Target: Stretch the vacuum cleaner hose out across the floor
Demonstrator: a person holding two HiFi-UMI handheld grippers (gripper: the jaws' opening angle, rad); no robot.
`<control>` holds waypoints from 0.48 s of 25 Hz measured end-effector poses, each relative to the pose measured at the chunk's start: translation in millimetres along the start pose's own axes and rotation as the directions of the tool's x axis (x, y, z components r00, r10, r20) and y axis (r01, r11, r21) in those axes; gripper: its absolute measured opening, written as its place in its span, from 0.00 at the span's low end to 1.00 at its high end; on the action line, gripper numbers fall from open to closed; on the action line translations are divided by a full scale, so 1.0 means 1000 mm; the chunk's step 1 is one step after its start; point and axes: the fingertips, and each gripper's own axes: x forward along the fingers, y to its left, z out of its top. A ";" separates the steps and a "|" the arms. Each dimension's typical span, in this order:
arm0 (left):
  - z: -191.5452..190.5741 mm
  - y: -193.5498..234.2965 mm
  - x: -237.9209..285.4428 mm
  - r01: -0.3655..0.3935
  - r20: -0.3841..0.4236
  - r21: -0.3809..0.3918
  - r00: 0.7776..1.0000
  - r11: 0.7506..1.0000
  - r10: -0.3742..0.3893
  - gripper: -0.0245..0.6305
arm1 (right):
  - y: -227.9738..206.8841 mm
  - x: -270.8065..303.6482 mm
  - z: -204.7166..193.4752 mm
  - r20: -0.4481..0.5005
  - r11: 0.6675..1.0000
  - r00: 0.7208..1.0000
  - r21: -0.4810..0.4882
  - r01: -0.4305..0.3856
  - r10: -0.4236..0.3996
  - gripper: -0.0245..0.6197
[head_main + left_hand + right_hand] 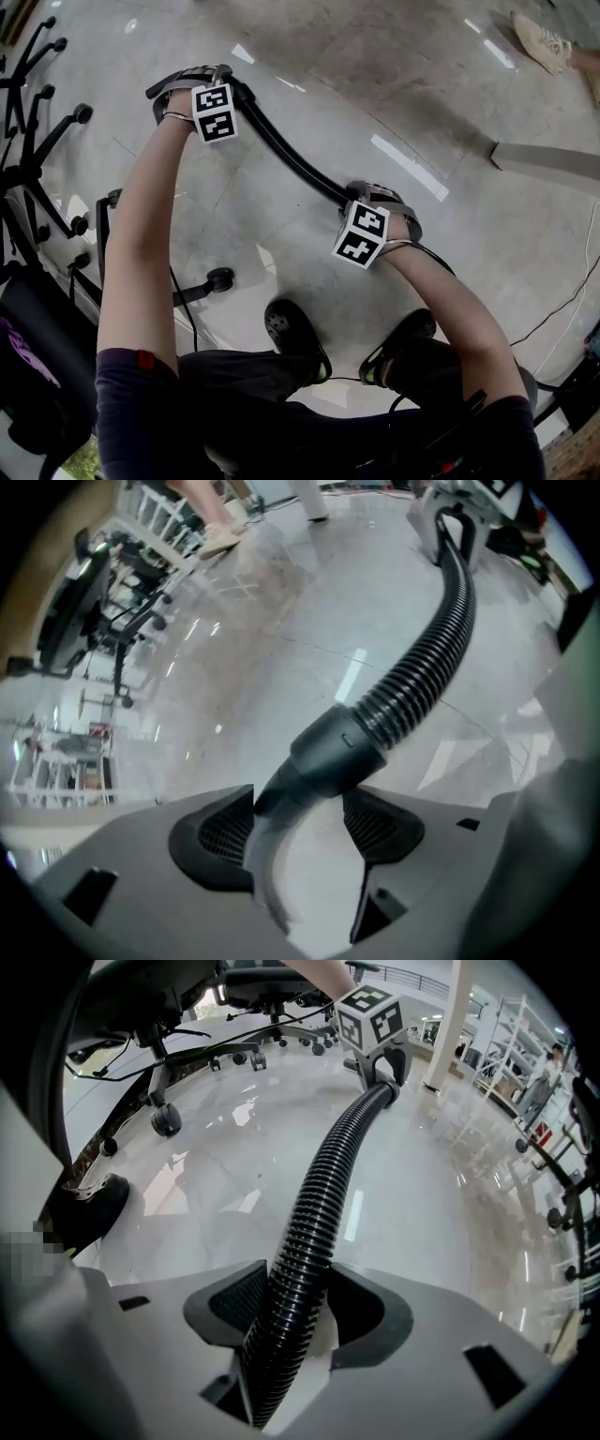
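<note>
The black ribbed vacuum hose (291, 155) hangs above the glossy floor between my two grippers. My left gripper (192, 82) at the upper left grips its end. In the left gripper view the smooth dark cuff (337, 752) sits wedged between the pads (220, 832) of that gripper (300, 817), and the hose (431, 649) runs away to the far gripper. My right gripper (375, 199) holds the hose further along. In the right gripper view the ribbed hose (314, 1204) passes between the jaws of the right gripper (295, 1312), both pads pressed on it.
Office chair bases (37, 169) crowd the left edge, and one caster (217, 278) lies near my feet (295, 342). A thin cable (562, 300) crosses the floor at right. Another person's shoe (544, 42) shows at top right. Shelving (511, 1044) stands far off.
</note>
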 end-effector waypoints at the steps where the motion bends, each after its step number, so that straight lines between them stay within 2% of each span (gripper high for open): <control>1: -0.005 0.005 -0.001 -0.011 0.003 -0.119 1.000 0.993 0.012 0.50 | 0.000 0.000 0.001 0.002 1.000 1.000 -0.002 0.000 0.000 0.35; 2: -0.012 0.010 -0.003 -0.016 0.008 -0.253 1.000 0.967 0.019 0.53 | -0.001 0.000 0.002 0.003 1.000 1.000 -0.005 0.000 0.000 0.35; 3: -0.018 0.013 -0.007 -0.013 0.018 -0.371 1.000 0.929 0.022 0.55 | -0.001 -0.001 0.002 0.003 1.000 1.000 -0.009 0.001 -0.001 0.35; 4: -0.023 0.014 -0.012 -0.007 0.031 -0.452 0.999 0.892 0.023 0.56 | -0.001 -0.001 0.003 0.003 1.000 1.000 -0.012 0.001 -0.001 0.35; 5: -0.027 0.012 -0.016 0.000 0.041 -0.497 0.999 0.868 0.023 0.56 | 0.000 -0.002 0.002 0.001 1.000 1.000 -0.012 0.001 -0.001 0.35; 6: -0.030 0.009 -0.021 0.004 0.048 -0.515 0.999 0.857 0.025 0.56 | 0.000 -0.002 0.001 -0.002 1.000 1.000 -0.012 -0.002 0.002 0.35; 12: -0.026 -0.002 -0.049 0.011 0.105 -0.556 0.993 0.831 0.057 0.57 | 0.002 -0.003 -0.001 0.011 0.998 0.998 0.007 -0.061 0.061 0.35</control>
